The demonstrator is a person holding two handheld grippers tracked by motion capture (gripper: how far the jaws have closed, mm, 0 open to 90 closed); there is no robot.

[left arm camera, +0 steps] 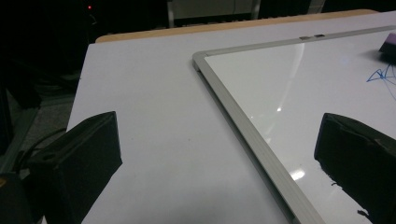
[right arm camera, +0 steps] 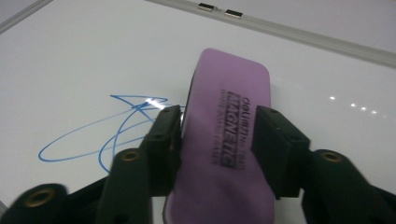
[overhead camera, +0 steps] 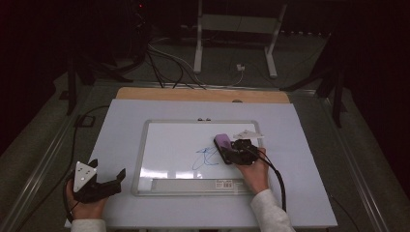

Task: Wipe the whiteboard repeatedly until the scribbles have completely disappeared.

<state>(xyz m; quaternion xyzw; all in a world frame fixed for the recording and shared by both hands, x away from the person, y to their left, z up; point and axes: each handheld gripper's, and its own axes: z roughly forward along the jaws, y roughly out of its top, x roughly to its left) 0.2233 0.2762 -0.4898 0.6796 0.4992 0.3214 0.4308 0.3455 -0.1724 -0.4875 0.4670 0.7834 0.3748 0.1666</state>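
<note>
A purple eraser (overhead camera: 222, 141) marked "MAGNETIC" lies flat on the whiteboard (overhead camera: 143, 154), just right of a blue scribble (overhead camera: 205, 157). My right gripper (overhead camera: 227, 149) straddles it. In the right gripper view, the eraser (right arm camera: 229, 130) sits between the black jaws of the right gripper (right arm camera: 217, 140), both pads against its long sides, with the scribble (right arm camera: 107, 135) to its left. My left gripper (overhead camera: 107, 169) rests on the table left of the board, jaws wide apart. In its own view the left gripper (left arm camera: 219, 140) holds nothing, and the board's corner (left arm camera: 201, 58) lies ahead.
The board lies on a white sheet (overhead camera: 121, 125) covering the table. A silver tray strip (overhead camera: 193, 184) with a barcode label runs along the board's near edge. Small pale pieces (overhead camera: 249, 133) lie near its far right corner. Cables and a stand's legs (overhead camera: 198, 53) are beyond the table.
</note>
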